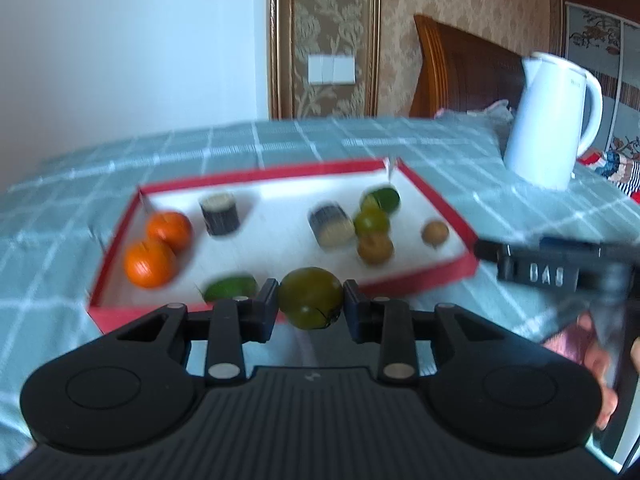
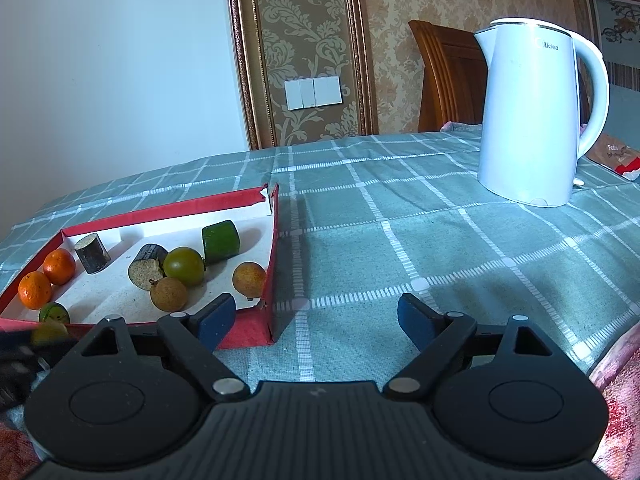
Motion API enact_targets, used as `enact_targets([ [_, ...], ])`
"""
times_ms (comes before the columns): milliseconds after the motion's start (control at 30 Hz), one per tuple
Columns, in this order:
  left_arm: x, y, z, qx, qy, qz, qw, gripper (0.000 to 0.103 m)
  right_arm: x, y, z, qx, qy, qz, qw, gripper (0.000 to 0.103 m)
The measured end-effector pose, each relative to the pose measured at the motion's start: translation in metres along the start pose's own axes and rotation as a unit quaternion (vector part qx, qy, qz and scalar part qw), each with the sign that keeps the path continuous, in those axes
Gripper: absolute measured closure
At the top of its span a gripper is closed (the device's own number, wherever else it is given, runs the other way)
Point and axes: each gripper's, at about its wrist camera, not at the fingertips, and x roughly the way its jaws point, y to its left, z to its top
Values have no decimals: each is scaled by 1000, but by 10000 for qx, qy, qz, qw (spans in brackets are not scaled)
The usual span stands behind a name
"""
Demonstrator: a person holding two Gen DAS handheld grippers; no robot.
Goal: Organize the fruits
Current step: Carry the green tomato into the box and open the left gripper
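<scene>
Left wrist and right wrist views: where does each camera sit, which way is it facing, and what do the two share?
Left wrist: rides the left gripper, looking forward and down over the red tray; its pads clamp a green fruit; the right gripper and a hand show at right.
Right wrist: rides the right gripper, jaws open and empty, just right of the tray, facing the checked tablecloth and white kettle.
Shared: tray, kettle, tablecloth, wall switch.

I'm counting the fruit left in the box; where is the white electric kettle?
In the right wrist view the white electric kettle stands upright on the checked green tablecloth, far right, well apart from the red cardboard box.
</scene>
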Motion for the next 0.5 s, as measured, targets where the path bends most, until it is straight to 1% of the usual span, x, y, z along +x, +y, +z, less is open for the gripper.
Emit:
enact_targets([
  [67,0,10,11,-8,-88,81,9999,72,0,0,0,-6,-2,-8,10000,14],
  [133,7,21,21,-59,-90,209,9997,72,1,1,0,-18,9,-11,10000,12],
  [267,32,42,38,-226,79,364,9991,72,1,2,-1,-36,0,-19,10000,12],
  [367,48,51,43,-221,146,517,9983,72,1,2,-1,-49,-7,-41,10000,10],
  [500,68,60,43,-288,328,533,9976,72,1,3,-1,-94,-36,-88,9999,10],
])
